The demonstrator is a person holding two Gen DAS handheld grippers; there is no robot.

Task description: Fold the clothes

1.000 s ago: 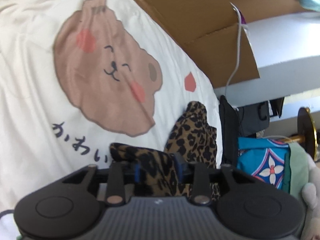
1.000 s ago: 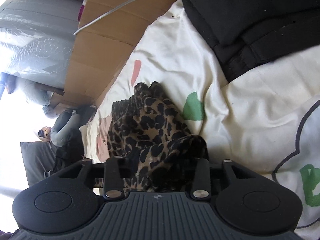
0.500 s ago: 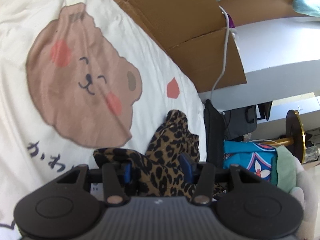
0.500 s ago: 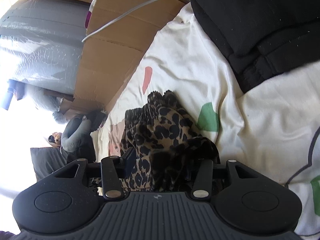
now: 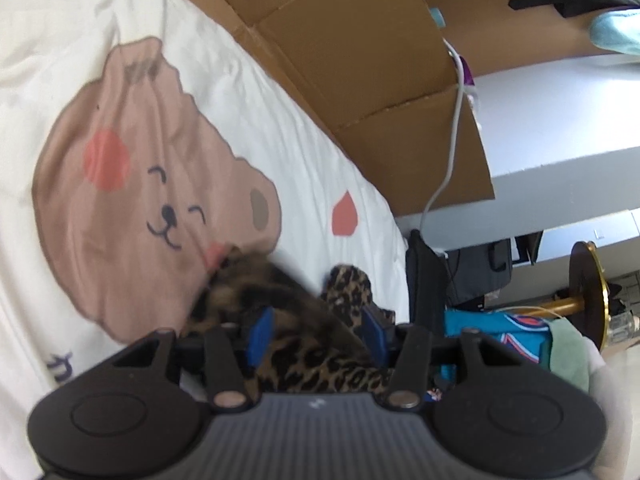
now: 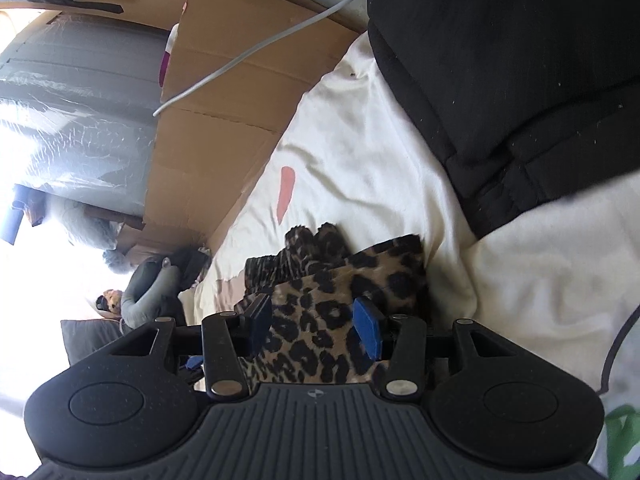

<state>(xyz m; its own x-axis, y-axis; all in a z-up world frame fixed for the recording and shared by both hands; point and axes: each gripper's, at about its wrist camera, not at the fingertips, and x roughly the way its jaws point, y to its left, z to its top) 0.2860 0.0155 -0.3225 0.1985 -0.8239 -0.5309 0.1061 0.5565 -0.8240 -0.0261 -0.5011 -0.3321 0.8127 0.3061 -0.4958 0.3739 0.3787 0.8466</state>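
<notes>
A leopard-print garment (image 5: 320, 364) lies bunched on the cream bedspread (image 5: 280, 128) that has a brown bear print. My left gripper (image 5: 316, 332) is open, and the cloth runs between its blue pads (image 5: 260, 330); a blurred flap of the cloth rises at the left over the bear's cheek. In the right wrist view the same garment (image 6: 316, 336) lies flatter, one layer over another. My right gripper (image 6: 312, 322) is open around it, with both blue pads (image 6: 366, 328) showing and the cloth loose between them.
Brown cardboard (image 5: 360, 60) stands along the bed's far edge with a white cable (image 5: 448, 160) hanging over it. A folded black garment (image 6: 520, 80) lies on the bedspread (image 6: 360, 152), to the right of the leopard cloth. Blue patterned fabric (image 5: 500, 336) and clutter sit beyond the bed.
Both grippers' pads have spread wider around the leopard garment. The cloth has flattened in the right view, and a flap of it is moving in the left view.
</notes>
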